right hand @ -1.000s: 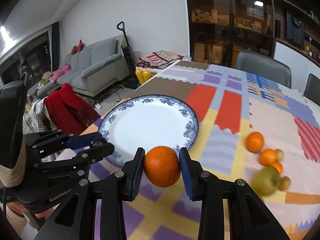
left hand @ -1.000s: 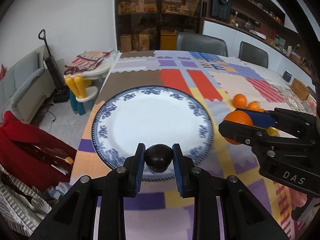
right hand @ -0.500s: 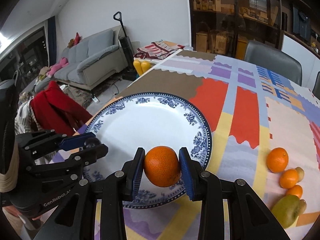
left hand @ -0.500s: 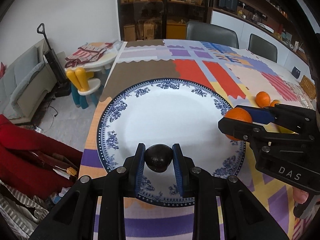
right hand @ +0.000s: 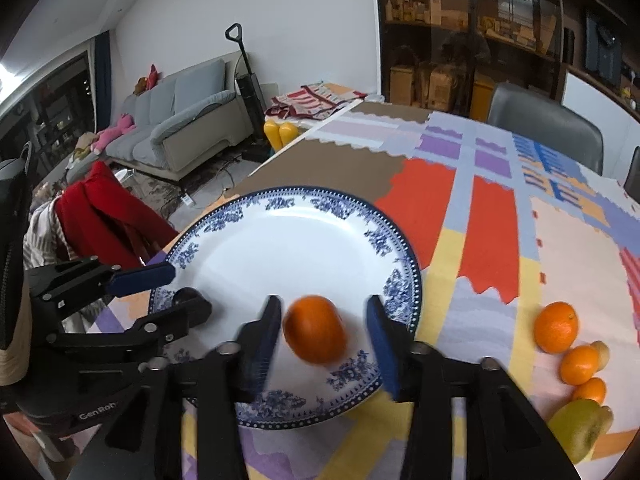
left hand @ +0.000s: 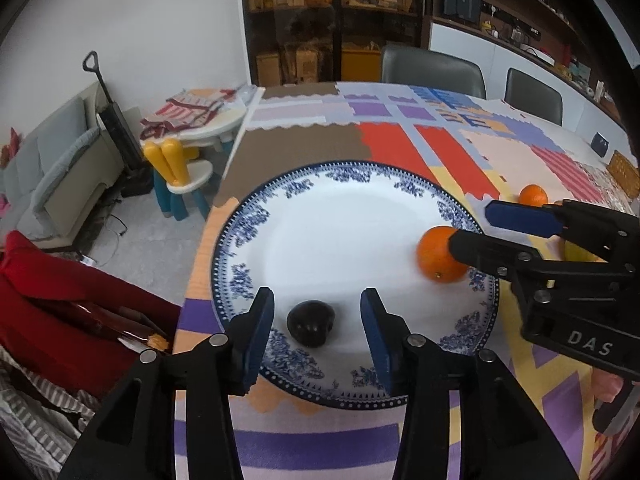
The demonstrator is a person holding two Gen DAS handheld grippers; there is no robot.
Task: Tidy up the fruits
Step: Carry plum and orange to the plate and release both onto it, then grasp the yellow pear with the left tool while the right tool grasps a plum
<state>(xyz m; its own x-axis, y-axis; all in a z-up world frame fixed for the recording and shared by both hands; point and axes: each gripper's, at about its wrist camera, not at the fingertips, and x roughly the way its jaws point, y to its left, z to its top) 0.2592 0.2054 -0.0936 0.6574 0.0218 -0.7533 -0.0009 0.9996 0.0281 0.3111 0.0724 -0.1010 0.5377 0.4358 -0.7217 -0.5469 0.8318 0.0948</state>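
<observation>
Left gripper [left hand: 317, 330] is standing wide open around a dark fruit [left hand: 311, 323] lying on the plate [left hand: 344, 216]; right gripper [right hand: 323, 338], likewise spread, is apparently releasing a blurred orange [right hand: 314, 329]; beyond its right finger, loose fruits [right hand: 576, 364] are waiting.

The plate [left hand: 352, 216] is lying on the table [right hand: 492, 240] near its edge. On the plate, a dark fruit [left hand: 311, 323] is sitting at the near rim and an orange [right hand: 315, 329] is sitting toward the plate's right side. Well to the right of the plate, more fruits [right hand: 576, 364] are lying clustered together on the table.
</observation>
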